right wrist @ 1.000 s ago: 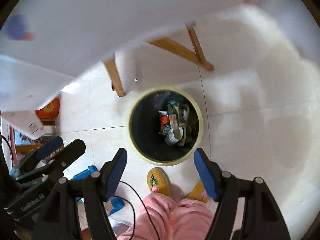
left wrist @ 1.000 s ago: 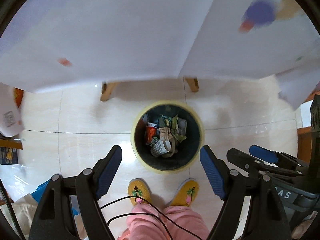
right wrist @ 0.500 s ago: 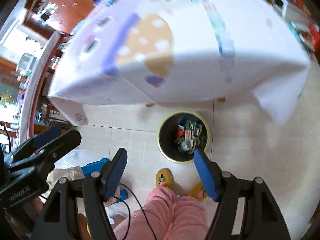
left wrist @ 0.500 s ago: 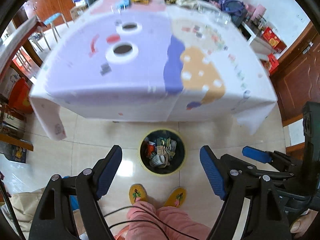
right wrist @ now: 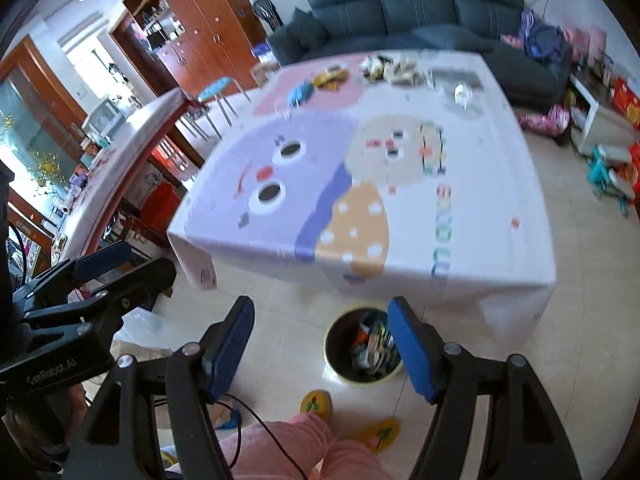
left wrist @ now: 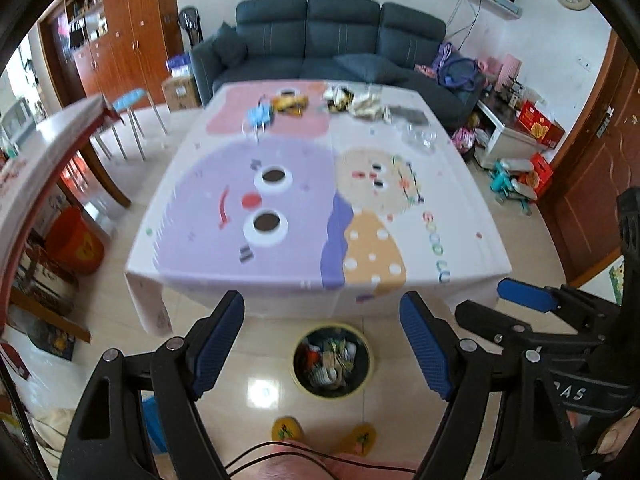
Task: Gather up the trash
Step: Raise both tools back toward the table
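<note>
Living-room floor tiles carry a yellow-rimmed trash bin (left wrist: 333, 360) just in front of the cloth-covered table (left wrist: 280, 248), already part full of crumpled wrappers. Both views have risen from close over the bin to above the tabletop, so more litter (left wrist: 360, 102) at the far edge comes into sight, likely next. Left gripper (left wrist: 322, 346) and right gripper (right wrist: 322, 346) stand apart, holding nothing.
</note>
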Demonstrator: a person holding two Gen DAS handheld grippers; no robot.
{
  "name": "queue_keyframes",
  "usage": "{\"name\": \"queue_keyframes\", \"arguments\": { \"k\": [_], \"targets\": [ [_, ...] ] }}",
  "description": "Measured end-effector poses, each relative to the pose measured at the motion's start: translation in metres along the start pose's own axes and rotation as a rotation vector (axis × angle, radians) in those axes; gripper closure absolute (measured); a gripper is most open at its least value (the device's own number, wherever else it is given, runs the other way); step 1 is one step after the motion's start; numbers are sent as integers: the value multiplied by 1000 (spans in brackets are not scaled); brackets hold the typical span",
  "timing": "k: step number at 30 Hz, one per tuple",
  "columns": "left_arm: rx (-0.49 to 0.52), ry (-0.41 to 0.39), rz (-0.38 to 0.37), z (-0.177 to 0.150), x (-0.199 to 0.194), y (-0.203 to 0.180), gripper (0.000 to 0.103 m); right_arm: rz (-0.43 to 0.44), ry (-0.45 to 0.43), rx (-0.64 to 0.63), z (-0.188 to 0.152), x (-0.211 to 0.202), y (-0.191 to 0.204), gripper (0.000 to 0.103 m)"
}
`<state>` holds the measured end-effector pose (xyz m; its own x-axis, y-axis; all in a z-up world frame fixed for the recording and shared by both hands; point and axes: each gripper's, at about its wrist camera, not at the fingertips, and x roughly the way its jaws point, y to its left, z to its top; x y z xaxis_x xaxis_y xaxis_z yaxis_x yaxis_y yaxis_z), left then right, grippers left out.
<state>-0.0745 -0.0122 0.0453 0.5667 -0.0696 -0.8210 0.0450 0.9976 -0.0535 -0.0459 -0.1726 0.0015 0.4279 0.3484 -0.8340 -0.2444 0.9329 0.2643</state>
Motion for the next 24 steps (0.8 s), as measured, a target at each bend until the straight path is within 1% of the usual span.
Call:
{"name": "queue_keyframes", "arguments": {
  "k": [4, 9, 11, 13, 16, 19, 20, 22, 23, 24],
  "targets": [
    [9, -25, 19, 20, -9, -1, 25, 12, -44, -14, 21, -12, 2, 33],
    [-5, -29, 42, 48, 1, 6, 25, 9, -90, -34, 53, -10, 6, 33],
    [-18, -17, 32, 62, 11, 12, 25, 15, -103, -30, 66, -4, 7, 33],
    [-33, -6, 6, 77, 22, 21, 25, 11, -115, -31, 82, 5, 9, 33],
    [-34, -4, -3, 111, 46, 39, 25, -16, -136, -41, 108, 24, 13, 33],
    [-24, 5, -50, 152, 76, 61, 25, -43, -136, -38, 140, 51, 17, 33],
    [-24, 16, -80, 172, 91, 73, 25, -55, -135, -30, 153, 60, 18, 34],
    [-34, 37, -103, 200, 114, 90, 25, -78, -139, 3, 177, 78, 20, 34],
    [-47, 53, -119, 221, 132, 103, 25, -81, -138, 35, 193, 91, 20, 34],
    [-57, 62, -129, 235, 146, 113, 25, -80, -136, 57, 203, 100, 18, 34]
  ]
}}
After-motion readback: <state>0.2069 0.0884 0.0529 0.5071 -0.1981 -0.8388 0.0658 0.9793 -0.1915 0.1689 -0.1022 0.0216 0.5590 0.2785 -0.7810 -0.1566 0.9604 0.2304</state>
